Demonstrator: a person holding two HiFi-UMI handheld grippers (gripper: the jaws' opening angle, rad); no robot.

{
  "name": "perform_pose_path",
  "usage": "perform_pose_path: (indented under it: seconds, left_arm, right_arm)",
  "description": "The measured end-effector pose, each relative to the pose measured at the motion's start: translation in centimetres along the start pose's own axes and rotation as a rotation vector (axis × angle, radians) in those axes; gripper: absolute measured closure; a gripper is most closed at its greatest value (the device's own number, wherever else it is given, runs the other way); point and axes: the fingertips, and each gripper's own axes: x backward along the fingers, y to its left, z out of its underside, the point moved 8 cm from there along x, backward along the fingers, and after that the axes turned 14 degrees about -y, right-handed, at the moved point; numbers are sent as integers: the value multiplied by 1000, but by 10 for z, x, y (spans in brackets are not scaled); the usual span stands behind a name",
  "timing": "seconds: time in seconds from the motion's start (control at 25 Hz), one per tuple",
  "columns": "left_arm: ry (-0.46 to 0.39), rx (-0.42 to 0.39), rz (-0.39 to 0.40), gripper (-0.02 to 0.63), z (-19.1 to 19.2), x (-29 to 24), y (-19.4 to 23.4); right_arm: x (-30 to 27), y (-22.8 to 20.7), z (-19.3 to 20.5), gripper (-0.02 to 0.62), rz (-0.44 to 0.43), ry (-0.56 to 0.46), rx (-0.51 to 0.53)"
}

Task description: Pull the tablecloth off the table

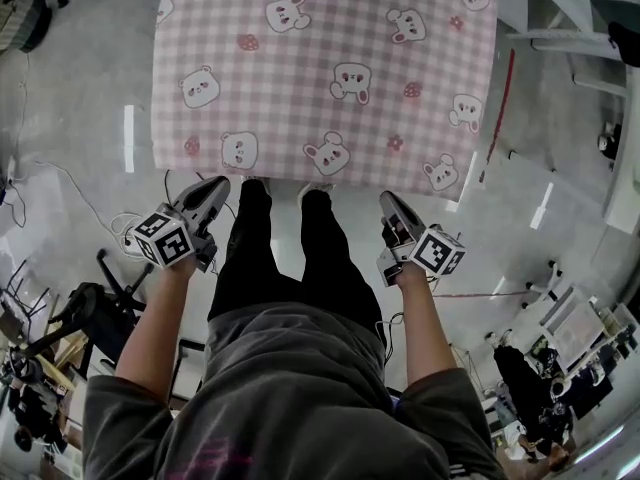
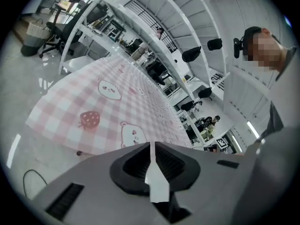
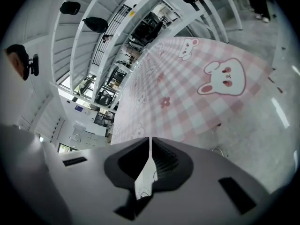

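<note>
A pink checked tablecloth (image 1: pixel 320 68) printed with bears, rabbits and strawberries covers the table ahead of me, its near hem hanging just past my legs. My left gripper (image 1: pixel 216 190) hovers below the hem's left part, jaws shut with nothing between them. My right gripper (image 1: pixel 388 204) hangs below the hem's right part, likewise shut and empty. Both stay short of the cloth. The left gripper view shows the tablecloth (image 2: pixel 117 111) beyond the left gripper (image 2: pixel 151 146). In the right gripper view, the tablecloth (image 3: pixel 197 93) spreads beyond the right gripper (image 3: pixel 150 142).
Grey floor surrounds the table. A tripod and cables (image 1: pixel 80 308) lie at my left. White shelving (image 1: pixel 570 28) stands to the right, with people (image 1: pixel 525 378) at the lower right. Office chairs (image 2: pixel 51 32) and desks sit far behind the table.
</note>
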Motion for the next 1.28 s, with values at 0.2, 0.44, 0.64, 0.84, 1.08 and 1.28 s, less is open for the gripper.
perform_pose_path:
  seconds: [0.2,0.44,0.64,0.84,1.08,1.28]
  left_arm:
    - [22,70,-14,550,19,2,20]
    - [24,177,-27,484,33,0,40]
    - [-4,268,-16,417,36,-6,51]
    - [-28,327,13,396,41,-18,52]
    - [-51,370,17,414,40,-29,53]
    - [-70,365,8,465,35,-35,56]
  right_arm:
    - [-4,-15,14,563,10,18,-70]
    - [-12,-26,17,508,0,-13,-131]
    - [-18,-34,20,473,-20,-39,-190]
    - [-28,-34,21,465,-78,-54,-227]
    - [-35,-33,16,465,-75,-70,-255]
    - [-43,-33,15,466,-82,-68,-250]
